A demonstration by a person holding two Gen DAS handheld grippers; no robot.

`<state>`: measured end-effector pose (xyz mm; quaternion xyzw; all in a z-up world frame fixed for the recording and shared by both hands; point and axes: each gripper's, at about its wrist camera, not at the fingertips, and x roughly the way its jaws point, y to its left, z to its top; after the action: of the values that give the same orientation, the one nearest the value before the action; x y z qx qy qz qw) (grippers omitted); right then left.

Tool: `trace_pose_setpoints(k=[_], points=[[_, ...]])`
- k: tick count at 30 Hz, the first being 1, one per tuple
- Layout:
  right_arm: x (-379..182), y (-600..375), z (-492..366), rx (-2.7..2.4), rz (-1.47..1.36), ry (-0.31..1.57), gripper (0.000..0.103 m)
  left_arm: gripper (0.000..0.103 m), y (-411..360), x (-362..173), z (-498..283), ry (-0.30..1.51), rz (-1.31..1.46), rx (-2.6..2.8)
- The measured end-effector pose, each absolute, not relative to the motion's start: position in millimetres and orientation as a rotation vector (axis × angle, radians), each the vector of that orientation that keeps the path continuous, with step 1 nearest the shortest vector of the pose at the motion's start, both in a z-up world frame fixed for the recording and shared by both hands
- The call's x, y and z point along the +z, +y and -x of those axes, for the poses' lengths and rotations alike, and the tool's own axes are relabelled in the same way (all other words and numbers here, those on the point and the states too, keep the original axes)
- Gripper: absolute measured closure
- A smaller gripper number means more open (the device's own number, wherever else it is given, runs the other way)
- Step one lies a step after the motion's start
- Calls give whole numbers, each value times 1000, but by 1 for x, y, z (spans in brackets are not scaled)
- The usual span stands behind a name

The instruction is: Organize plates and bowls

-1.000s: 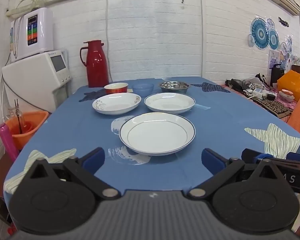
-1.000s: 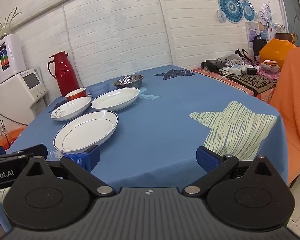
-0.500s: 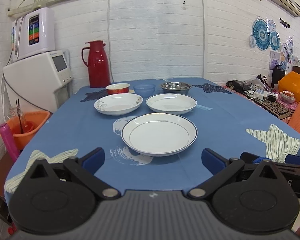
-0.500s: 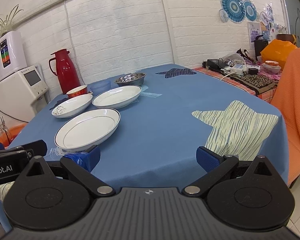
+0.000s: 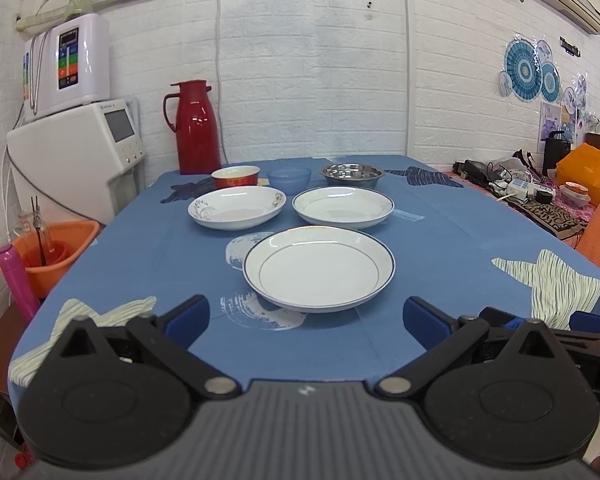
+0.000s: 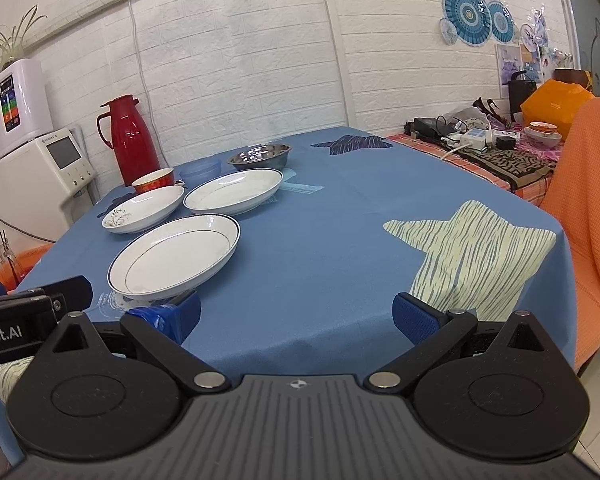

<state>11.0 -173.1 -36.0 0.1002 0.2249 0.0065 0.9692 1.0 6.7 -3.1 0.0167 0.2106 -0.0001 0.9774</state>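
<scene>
Change: near blue-rimmed white plate (image 5: 319, 276) is seen marginally farther than a second ago | left gripper (image 5: 306, 314) and right gripper (image 6: 296, 314) jaws spread, empty | blue-clothed counter (image 6: 340, 240) untouched; sorting not yet started.

left gripper (image 5: 306, 314): jaws wide, empty | right gripper (image 6: 296, 316): jaws wide, empty
</scene>
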Motion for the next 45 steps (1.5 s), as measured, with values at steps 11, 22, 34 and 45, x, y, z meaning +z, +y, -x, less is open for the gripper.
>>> trace_pose_setpoints(k=[11,22,34,45], points=[[-37,-172,-11,12,-205,460,13,0,7,-1,-1,425,-28,2],[-36,-170,-10,6,-185,460,13,0,8,-2,-1,424,-24,0],[-37,-168,-12,21,-188,470,13,0,12,-2,-3,426,-23,14],[-48,-156,-39,20,-156,538,13,0,72,-17,-54,528,81,112]])
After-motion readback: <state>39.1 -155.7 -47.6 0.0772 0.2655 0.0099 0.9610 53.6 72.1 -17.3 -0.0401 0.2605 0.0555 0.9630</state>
